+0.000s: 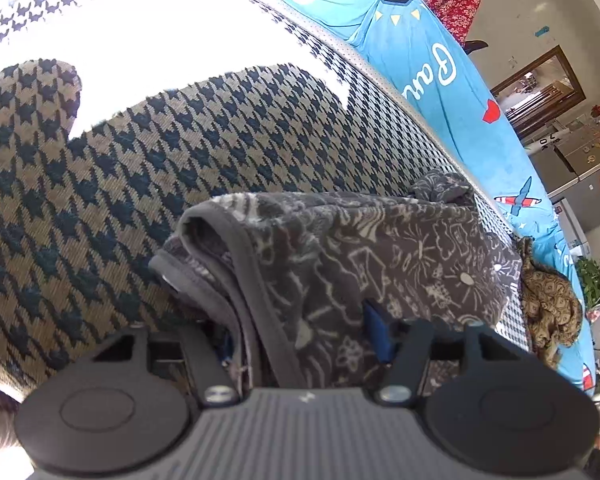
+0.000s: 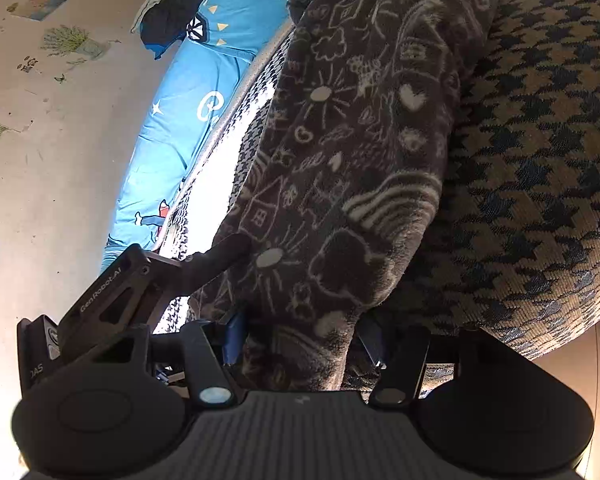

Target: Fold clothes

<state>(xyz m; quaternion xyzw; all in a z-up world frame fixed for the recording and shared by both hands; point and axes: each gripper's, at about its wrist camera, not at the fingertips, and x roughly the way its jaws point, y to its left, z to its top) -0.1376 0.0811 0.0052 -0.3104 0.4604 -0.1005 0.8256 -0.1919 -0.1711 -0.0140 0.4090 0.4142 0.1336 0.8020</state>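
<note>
The dark grey fleece garment [image 1: 380,248], printed with pale doodles of suns, houses and hearts, lay folded in thick layers on the houndstooth cover [image 1: 120,168], beside the blue sheet [image 1: 452,92]. The left gripper [image 1: 308,344] was clamped on its folded edge. The right gripper [image 2: 300,344] had the fleece between its fingers; I could not tell whether they pressed it.
</note>
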